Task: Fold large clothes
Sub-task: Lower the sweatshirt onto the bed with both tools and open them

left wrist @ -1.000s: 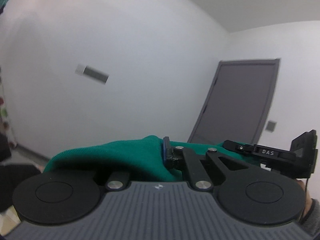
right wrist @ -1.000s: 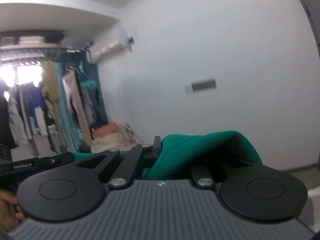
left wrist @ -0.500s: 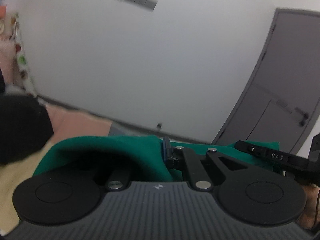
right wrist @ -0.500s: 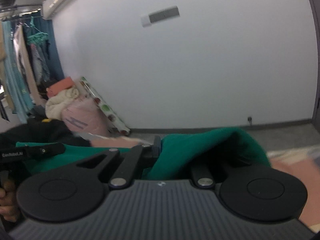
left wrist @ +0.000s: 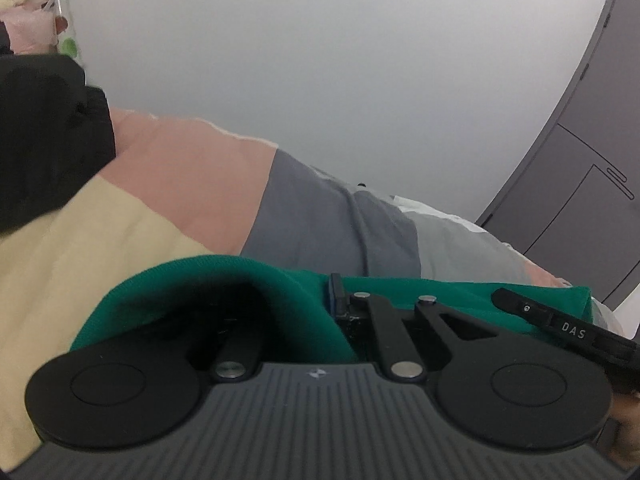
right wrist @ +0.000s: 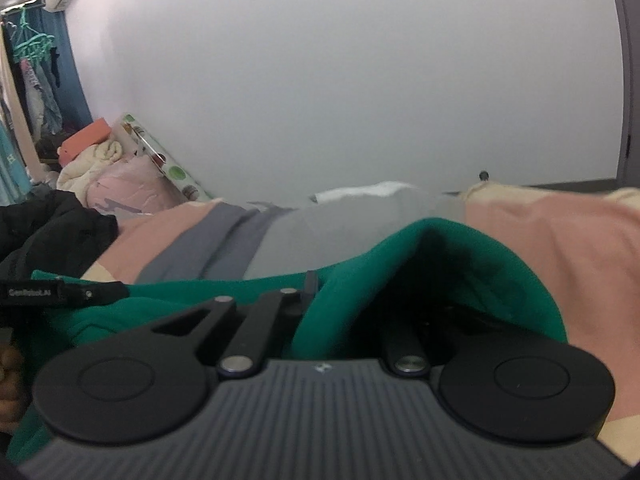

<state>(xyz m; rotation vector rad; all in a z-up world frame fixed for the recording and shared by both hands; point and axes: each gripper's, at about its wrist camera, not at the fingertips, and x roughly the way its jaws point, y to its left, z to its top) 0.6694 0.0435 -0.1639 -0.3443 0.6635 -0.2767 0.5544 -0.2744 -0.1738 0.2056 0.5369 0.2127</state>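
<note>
A green knit garment [left wrist: 192, 280] hangs folded over the fingers of both grippers, low over a bed. My left gripper [left wrist: 335, 294] pinches its edge, and the cloth drapes over the left finger and hides it. In the right wrist view the same green garment [right wrist: 448, 248] covers the right finger of my right gripper [right wrist: 310, 286], which also grips the edge. Both sets of jaws are starting to open, with the cloth still between them. Each view shows the other gripper's finger at its side, the right one [left wrist: 560, 324] and the left one [right wrist: 60, 292], with green cloth stretched between.
The bed cover [left wrist: 180, 184] has pink, cream and grey panels. A black garment [left wrist: 44, 136] lies at its left end. Bundled bedding [right wrist: 120, 176] and hanging clothes [right wrist: 36, 80] stand at the far left; a grey door [left wrist: 580, 184] is at the right.
Both grippers have come down with the green garment and tilted downward. The views went from wall and ceiling to the bed just below.
</note>
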